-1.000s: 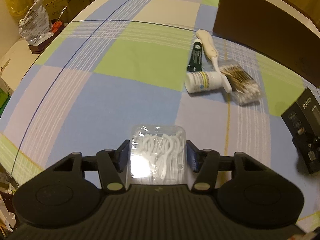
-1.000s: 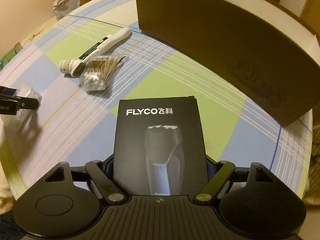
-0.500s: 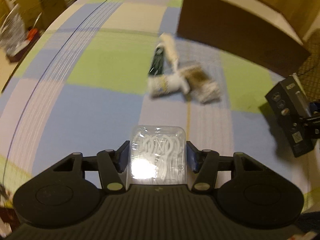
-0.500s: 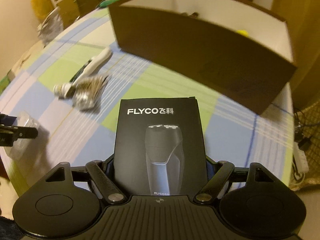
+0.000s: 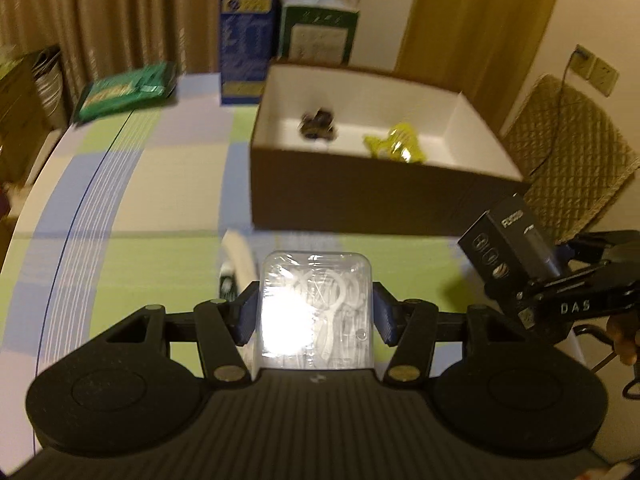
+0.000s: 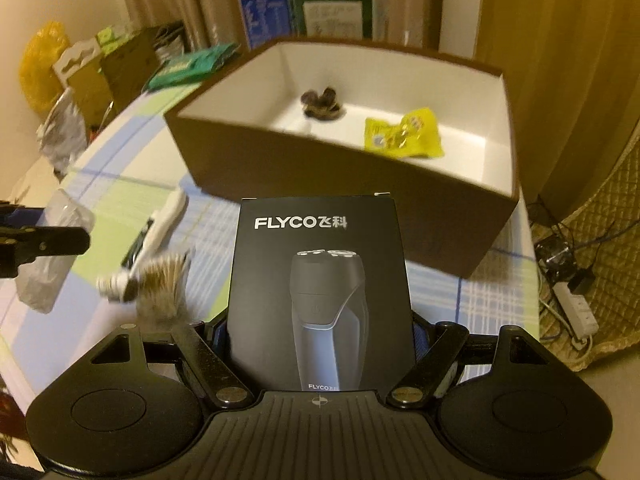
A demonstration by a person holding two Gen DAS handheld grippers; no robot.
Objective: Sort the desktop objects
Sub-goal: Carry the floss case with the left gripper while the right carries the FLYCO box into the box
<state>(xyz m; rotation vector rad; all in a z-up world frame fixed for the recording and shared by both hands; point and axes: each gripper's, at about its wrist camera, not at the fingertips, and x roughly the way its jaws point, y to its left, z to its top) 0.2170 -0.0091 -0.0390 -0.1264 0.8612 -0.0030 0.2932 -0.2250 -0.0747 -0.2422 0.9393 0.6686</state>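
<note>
Checked tablecloth (image 5: pixel 120 208), left gripper (image 5: pixel 316 312) clamping floss-pick case (image 5: pixel 316 304), right gripper (image 6: pixel 322 344) clamping shaver box (image 6: pixel 320 280)

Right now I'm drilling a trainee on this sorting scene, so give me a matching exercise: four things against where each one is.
Things:
1. floss pick case
2. shaver box
3. yellow packet
4. cotton swab bag

Places:
a. lying on the tablecloth
b. held in the right gripper
c. inside the brown box
d. held in the left gripper

Pairs: 1-d, 2-b, 3-c, 4-a
</note>
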